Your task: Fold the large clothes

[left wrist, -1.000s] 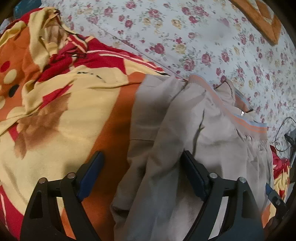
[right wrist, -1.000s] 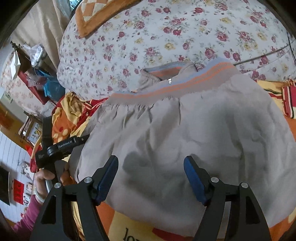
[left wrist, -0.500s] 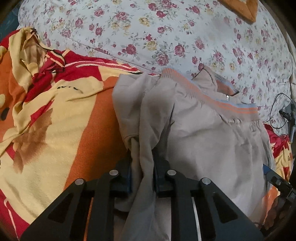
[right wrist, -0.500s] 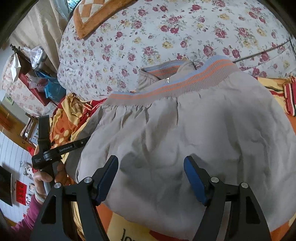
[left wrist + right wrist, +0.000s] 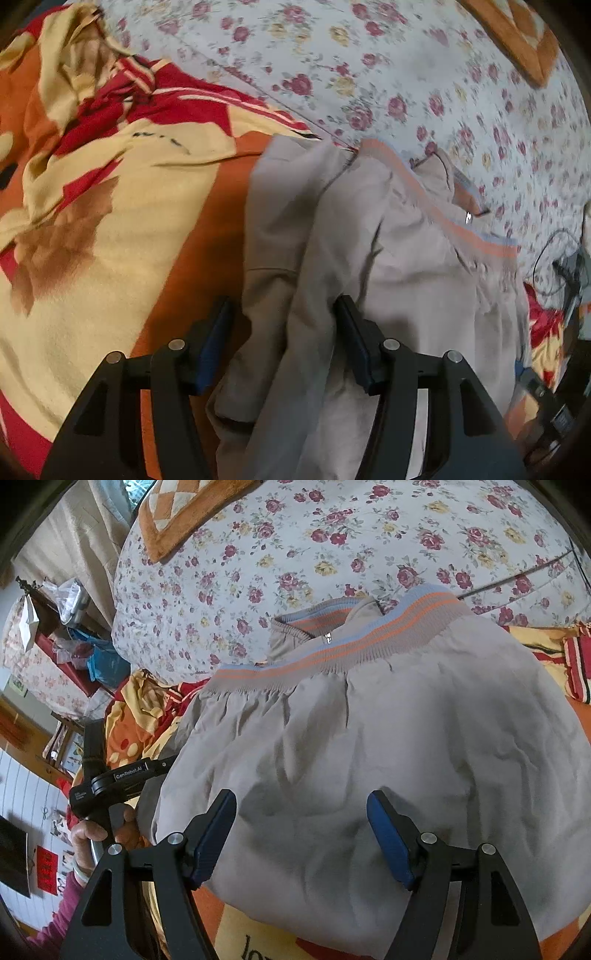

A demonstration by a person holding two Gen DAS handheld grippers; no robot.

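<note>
Status: grey jacket [image 5: 369, 760] spread on the orange and yellow blanket [image 5: 110, 229] over the bed, striped hem band [image 5: 332, 653] toward the floral quilt [image 5: 332, 535]. One side already turned over onto the body, with a thick fold ridge running along the near edge in the left wrist view.

Left tongs [image 5: 282, 343]: partly open, jaws just opening after a pinch, fold ridge between them but pads not pressing on it. Seen from the right wrist view in the person's hand [image 5: 99, 830] at the jacket's left edge.

Right tongs [image 5: 301, 838]: wide open, hovering above the middle of the jacket, nothing held.

Likely step: releasing the folded side, then moving to the next fold.

Risks from here:
- Fold springing back or sliding off once released, caused by bulky, slippery cloth lying uneven.
- Cloth snagging on a pad during withdrawal, caused by the ridge lying between the jaws; result, a dragged and crooked edge.
- Blanket pinched together with the jacket at the next grasp, caused by soft, wrinkled bedding beneath.
- Uneven final shape, caused by the bunched hem band.
</note>
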